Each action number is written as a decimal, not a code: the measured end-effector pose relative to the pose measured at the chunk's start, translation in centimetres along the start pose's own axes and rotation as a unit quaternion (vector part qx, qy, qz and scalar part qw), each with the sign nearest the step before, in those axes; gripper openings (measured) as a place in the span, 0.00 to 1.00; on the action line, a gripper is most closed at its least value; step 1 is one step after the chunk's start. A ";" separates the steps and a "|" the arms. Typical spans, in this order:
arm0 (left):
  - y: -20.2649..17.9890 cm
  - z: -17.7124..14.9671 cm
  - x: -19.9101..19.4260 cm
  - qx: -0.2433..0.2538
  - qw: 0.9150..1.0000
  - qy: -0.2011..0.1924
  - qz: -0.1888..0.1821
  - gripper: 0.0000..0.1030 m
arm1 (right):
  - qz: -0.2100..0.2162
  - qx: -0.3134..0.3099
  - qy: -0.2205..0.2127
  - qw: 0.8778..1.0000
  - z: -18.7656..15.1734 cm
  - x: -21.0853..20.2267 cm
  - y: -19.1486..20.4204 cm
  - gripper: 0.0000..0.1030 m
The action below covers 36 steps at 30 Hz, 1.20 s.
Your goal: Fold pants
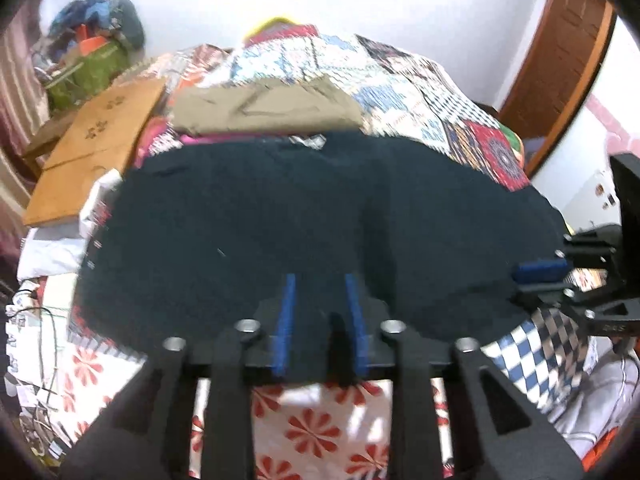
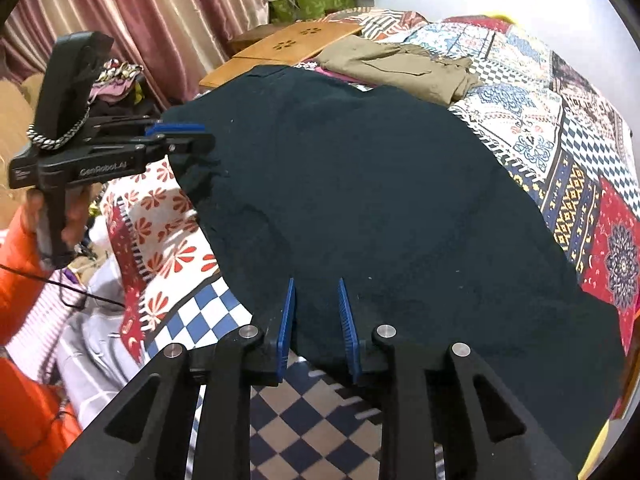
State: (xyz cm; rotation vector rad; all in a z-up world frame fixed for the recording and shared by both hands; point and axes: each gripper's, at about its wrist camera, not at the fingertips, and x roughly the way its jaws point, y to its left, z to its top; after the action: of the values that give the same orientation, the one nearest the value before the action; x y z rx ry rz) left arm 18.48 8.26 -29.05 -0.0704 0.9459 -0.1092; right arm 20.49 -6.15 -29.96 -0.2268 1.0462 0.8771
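Dark navy pants (image 1: 304, 208) (image 2: 380, 200) lie spread across a patchwork quilt (image 1: 400, 80) (image 2: 540, 120) on a bed. My left gripper (image 1: 319, 282) stands at the near edge of the cloth, its blue pads apart, with the dark fabric showing in the gap and no pad pressing on it. In the right wrist view the left gripper (image 2: 200, 138) is at the pants' left edge, where the cloth bunches a little. My right gripper (image 2: 316, 286) sits at another near edge, pads apart over the fabric; it also shows in the left wrist view as the right gripper (image 1: 540, 270).
Folded khaki pants (image 1: 264, 108) (image 2: 400, 66) lie beyond the dark pair. A wooden board (image 1: 96, 148) (image 2: 288, 46) leans at the bed's far left by a green bag (image 2: 308, 0) and curtains (image 2: 140, 8). A hand (image 2: 74, 216) in an orange sleeve holds the left gripper.
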 end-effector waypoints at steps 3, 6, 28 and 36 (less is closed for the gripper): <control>1.3 1.3 -0.5 -0.012 0.999 -0.023 0.020 0.56 | -0.014 0.007 -0.019 1.000 0.9 -1.3 -0.9 0.22; 2.8 2.7 -0.6 -0.019 0.998 -0.035 0.043 0.60 | -0.021 0.019 -0.039 0.999 1.9 -2.1 -2.0 0.27; 12.0 10.8 9.0 -0.079 0.995 0.045 0.039 0.65 | -0.006 0.037 -0.047 0.998 15.3 6.4 -8.5 0.46; 12.6 9.6 11.1 -0.066 0.996 0.062 0.017 0.65 | 0.030 0.047 0.027 0.998 15.8 11.7 -9.1 0.46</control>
State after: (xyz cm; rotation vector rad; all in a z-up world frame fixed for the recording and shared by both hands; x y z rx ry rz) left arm 33.50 19.53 -33.81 -0.1711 1.0770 -0.0202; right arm 39.92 2.75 -33.58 -0.1406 1.1464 0.8767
